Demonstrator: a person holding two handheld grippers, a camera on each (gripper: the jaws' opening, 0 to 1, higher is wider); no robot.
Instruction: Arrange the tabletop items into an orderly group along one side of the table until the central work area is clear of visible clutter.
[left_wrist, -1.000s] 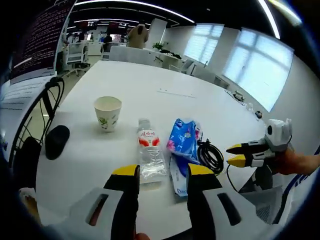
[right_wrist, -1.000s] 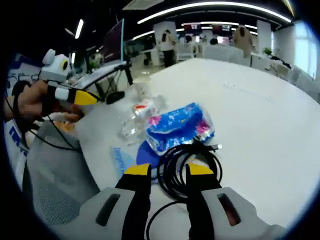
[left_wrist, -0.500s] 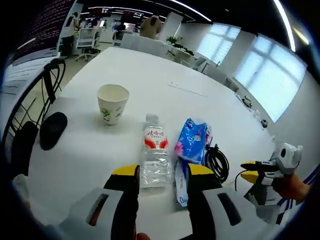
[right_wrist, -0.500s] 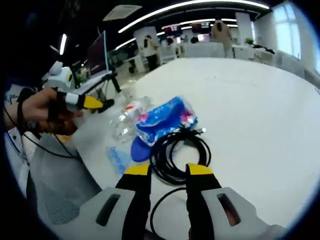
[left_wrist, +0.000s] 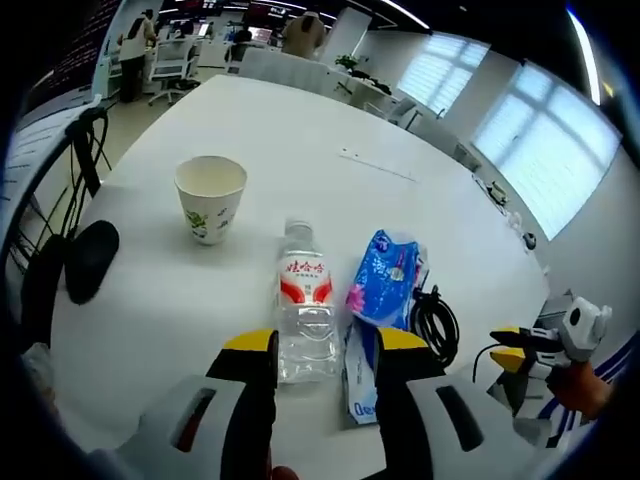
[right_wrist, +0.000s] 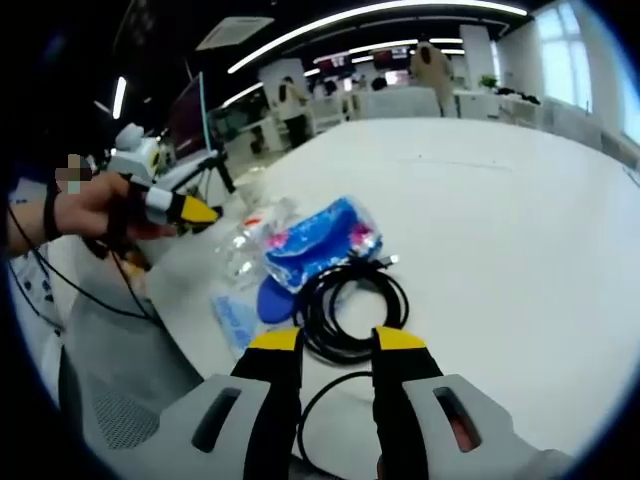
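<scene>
mouse (left_wrist: 90, 262): far left in left gripper view, dark, near desk (left_wrist: 300, 130) edge, apart from the rest.
cup (left_wrist: 209, 198): paper, upright, right of mouse, a bit further in than the bottle.
bottle (left_wrist: 304, 312): lying down, cap pointing away from us, just ahead of left gripper (left_wrist: 316, 342); jaws open, nothing between them.
tissue pack (left_wrist: 383, 278): blue, just right of bottle, lying partly over a flat blue-white packet (left_wrist: 357, 385).
cable (left_wrist: 432, 322): black coil, right end of the row, touching or nearly touching the pack; can't tell which.
right gripper (right_wrist: 337, 341): jaws apart, empty, coil just ahead of tips.
step: we judge items already sit in a rough row along near edge; what's left is closing up cup + mouse toward bottle.
how: take cup by the wall w/ light squeeze, keep it upright; bottle may roll, so we'd grip across its body, not push. Cable is floppy, so we'd pinch several loops at once & watch the tail hanging off the edge.
left gripper view adds: mouse, cup's open mouth, right gripper (left_wrist: 518, 345) low at right past the desk edge.
right gripper view adds: cable tail (right_wrist: 322, 396) running toward us, left gripper (right_wrist: 180, 208) held in a hand (right_wrist: 85, 208) at left, people far back.
</scene>
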